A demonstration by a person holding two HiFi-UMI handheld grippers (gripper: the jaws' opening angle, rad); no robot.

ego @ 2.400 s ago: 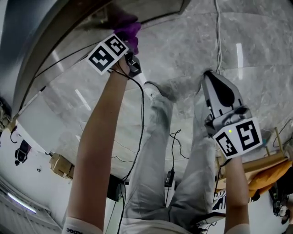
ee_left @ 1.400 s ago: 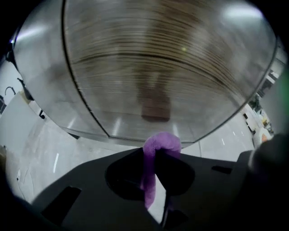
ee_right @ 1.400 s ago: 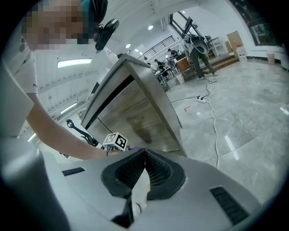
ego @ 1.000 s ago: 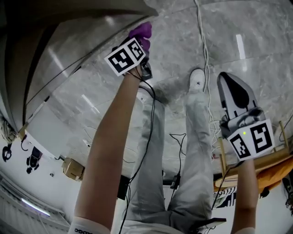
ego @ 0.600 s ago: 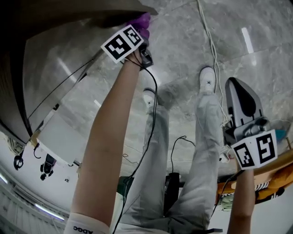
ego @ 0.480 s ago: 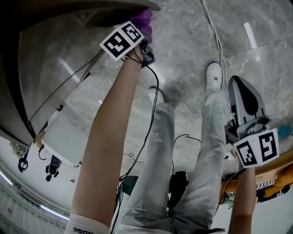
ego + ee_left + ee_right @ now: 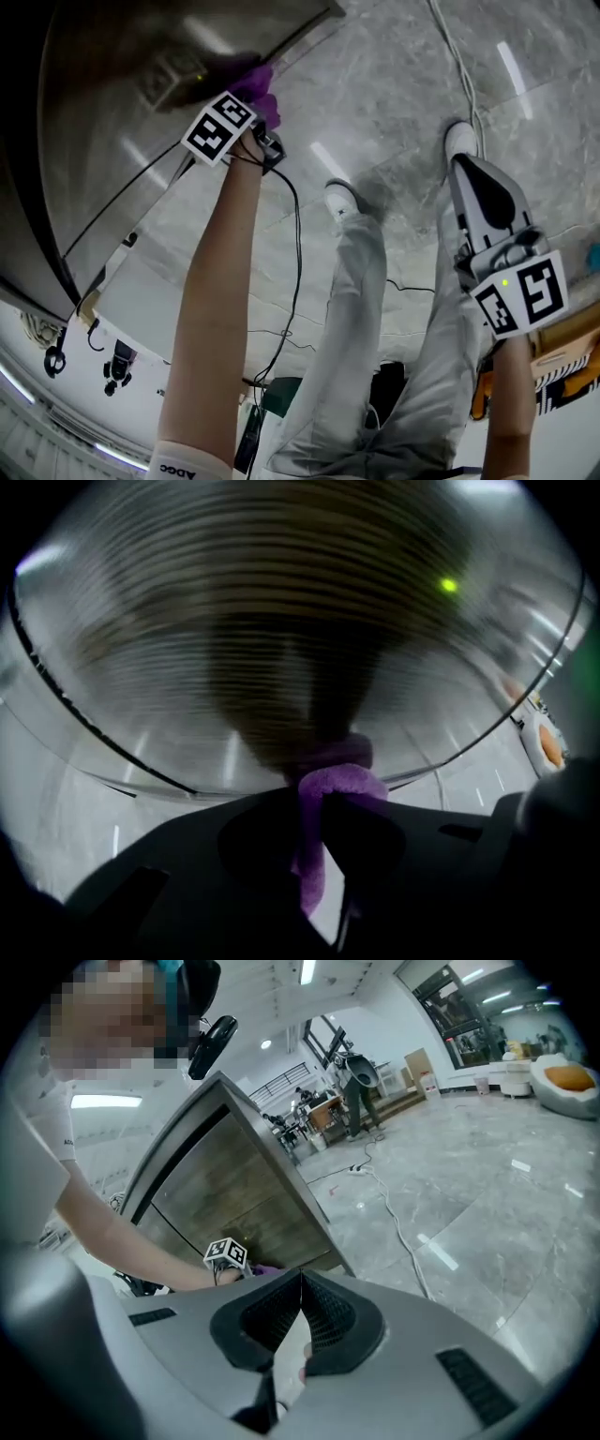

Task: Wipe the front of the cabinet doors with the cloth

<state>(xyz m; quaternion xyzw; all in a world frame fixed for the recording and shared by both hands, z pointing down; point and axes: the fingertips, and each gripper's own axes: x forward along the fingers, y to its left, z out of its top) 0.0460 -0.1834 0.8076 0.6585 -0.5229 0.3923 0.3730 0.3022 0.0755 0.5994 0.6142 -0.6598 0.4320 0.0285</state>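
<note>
Wiping cabinet door (image 7: 234, 1194), left gripper (image 7: 314, 803) clamping cloth (image 7: 339, 778)
Keep cloth pressed flat, strokes overlapping; right gripper (image 7: 297, 1312) closed, empty

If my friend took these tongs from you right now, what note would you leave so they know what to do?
Left tongs: shut on the fluffy purple cloth, which is pressed against the brown wooden cabinet door, low down near its bottom corner.
Right tongs: shut, empty, held off to the side above the grey marble floor.
Done: wiping is under way; how much is already clean does not show.
Left: probably rub across the rest of the door fronts.
</note>
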